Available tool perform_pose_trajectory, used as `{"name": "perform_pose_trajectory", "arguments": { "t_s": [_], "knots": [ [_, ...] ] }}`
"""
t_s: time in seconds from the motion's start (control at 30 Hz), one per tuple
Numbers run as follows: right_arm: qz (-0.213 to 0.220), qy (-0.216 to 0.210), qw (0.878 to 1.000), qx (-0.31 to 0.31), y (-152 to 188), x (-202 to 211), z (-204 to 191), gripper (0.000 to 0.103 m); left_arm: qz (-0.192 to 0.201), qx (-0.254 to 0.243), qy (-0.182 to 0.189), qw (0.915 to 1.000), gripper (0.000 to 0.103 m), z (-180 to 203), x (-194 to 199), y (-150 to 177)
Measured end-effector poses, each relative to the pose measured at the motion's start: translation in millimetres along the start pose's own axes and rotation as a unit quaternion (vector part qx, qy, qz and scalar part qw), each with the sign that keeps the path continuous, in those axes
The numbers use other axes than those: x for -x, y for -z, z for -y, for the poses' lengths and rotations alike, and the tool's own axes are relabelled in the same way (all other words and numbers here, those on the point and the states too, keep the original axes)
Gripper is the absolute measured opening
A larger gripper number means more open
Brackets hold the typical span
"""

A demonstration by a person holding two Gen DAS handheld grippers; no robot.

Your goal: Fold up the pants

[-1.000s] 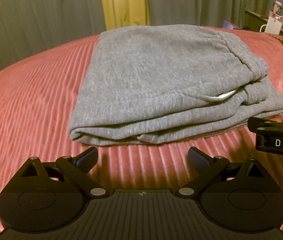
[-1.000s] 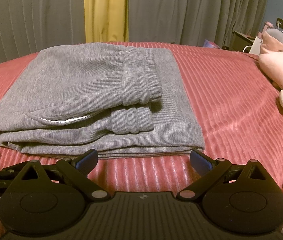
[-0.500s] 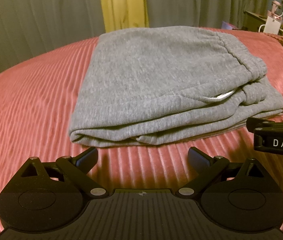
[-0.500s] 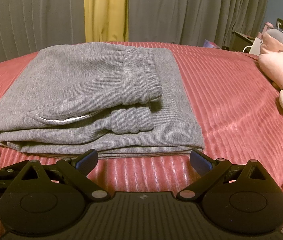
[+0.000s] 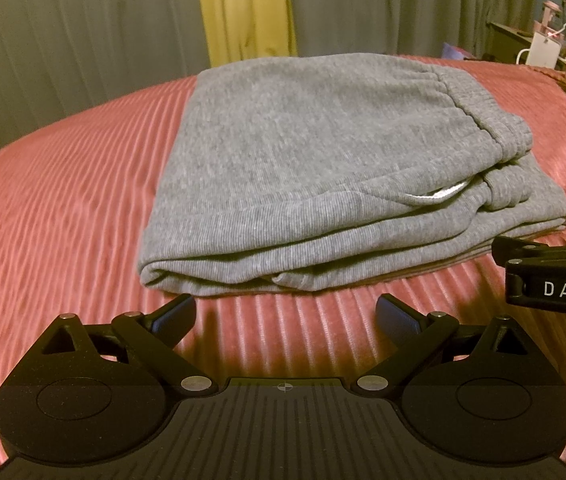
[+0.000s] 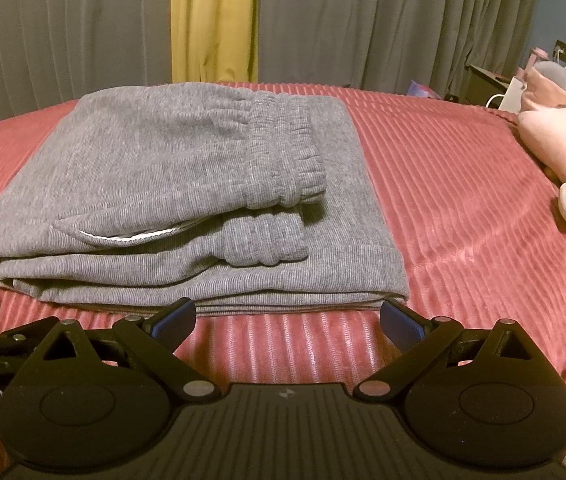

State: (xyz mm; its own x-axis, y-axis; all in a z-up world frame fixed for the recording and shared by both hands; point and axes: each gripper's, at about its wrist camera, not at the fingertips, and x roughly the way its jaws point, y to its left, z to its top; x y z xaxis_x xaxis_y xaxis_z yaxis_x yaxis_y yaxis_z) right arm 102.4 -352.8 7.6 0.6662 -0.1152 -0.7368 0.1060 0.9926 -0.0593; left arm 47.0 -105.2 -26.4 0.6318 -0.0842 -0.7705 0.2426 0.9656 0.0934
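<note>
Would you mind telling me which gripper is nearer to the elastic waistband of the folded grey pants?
Right. The right gripper sits open just in front of the pants' waistband end; the left gripper, also open, faces the opposite, folded end.

Grey ribbed-knit pants (image 5: 323,168) lie on plush corduroy-ribbed pink bedspread (image 5: 63,200).

The left gripper (image 5: 285,316) is matte black, with a ribbed base, two round discs, silver rivets and blue-padded fingertips (image 5: 173,314). The right gripper (image 6: 287,318) looks alike; at right in the left view its side carries white letters "DAS".
</note>
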Motion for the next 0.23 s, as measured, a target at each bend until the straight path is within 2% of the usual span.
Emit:
{"name": "perform_pose_trajectory", "arguments": {
  "t_s": [0.13,0.23],
  "knots": [
    [0.001,0.001,1.0,0.002,-0.2,0.3,-0.1,0.099,0.017,0.002,0.002,0.9999,0.1,-0.9,4.3,0.7],
    [0.001,0.001,1.0,0.003,-0.4,0.3,0.1,0.099,0.013,0.002,0.004,0.9999,0.1,-1.1,3.5,-0.1]
  ]
}}
